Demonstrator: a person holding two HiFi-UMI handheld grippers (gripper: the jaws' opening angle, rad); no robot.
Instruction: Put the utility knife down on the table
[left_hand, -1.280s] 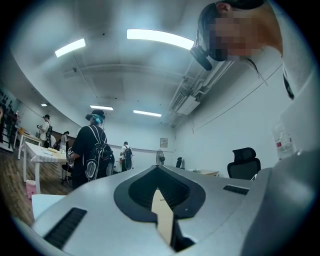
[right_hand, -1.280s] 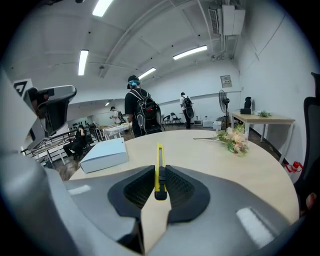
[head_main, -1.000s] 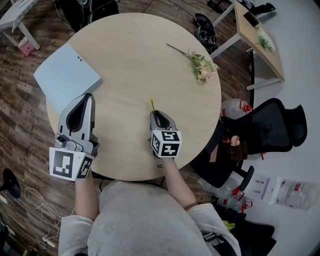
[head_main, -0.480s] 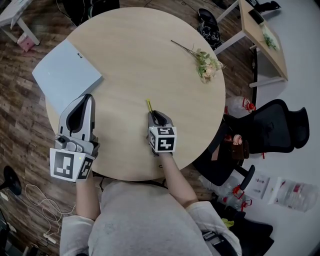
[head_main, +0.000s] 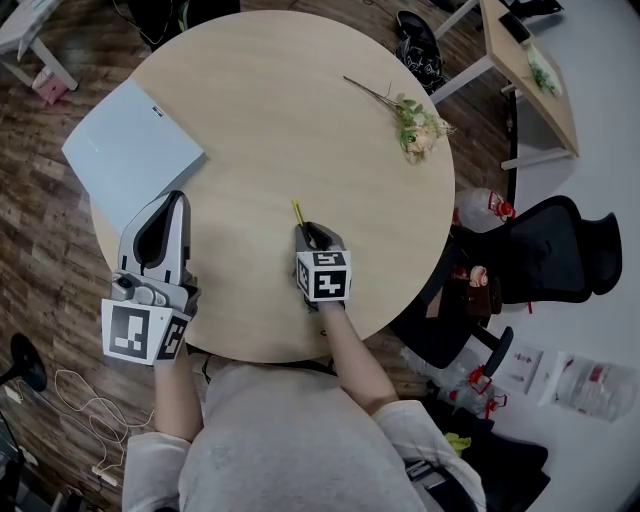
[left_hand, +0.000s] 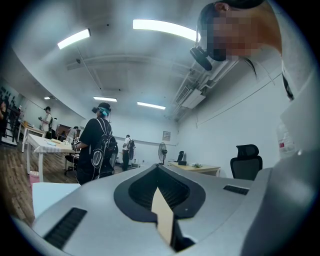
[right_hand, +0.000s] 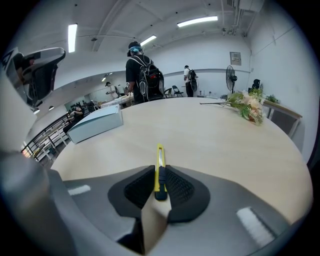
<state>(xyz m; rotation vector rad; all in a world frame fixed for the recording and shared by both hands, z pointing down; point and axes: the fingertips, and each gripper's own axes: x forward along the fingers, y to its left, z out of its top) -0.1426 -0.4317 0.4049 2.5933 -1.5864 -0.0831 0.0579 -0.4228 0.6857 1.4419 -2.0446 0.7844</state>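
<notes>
Slim yellow utility knife (right_hand: 159, 159) with a black slider and a strip of silver blade along its front half, clenched at its rear end between the right tongs (right_hand: 159, 186), its tip pointing away from the person. It sits low over the round pale wooden surface (head_main: 280, 110), near the person's edge (contact with the wood cannot be told). In the head view only the yellow tip (head_main: 298, 211) shows past the right tongs (head_main: 308, 232). The left tongs (head_main: 176, 200) are pressed together on nothing, above the surface's left rim; the left gripper view shows the pads (left_hand: 172, 187) meeting. Each tongs carries a cube of black-and-white square markers. Flat pale blue box (head_main: 132, 150) at far left, with one small dark mark too small to read. Dried pink flower sprig (head_main: 412, 125) at far right.
</notes>
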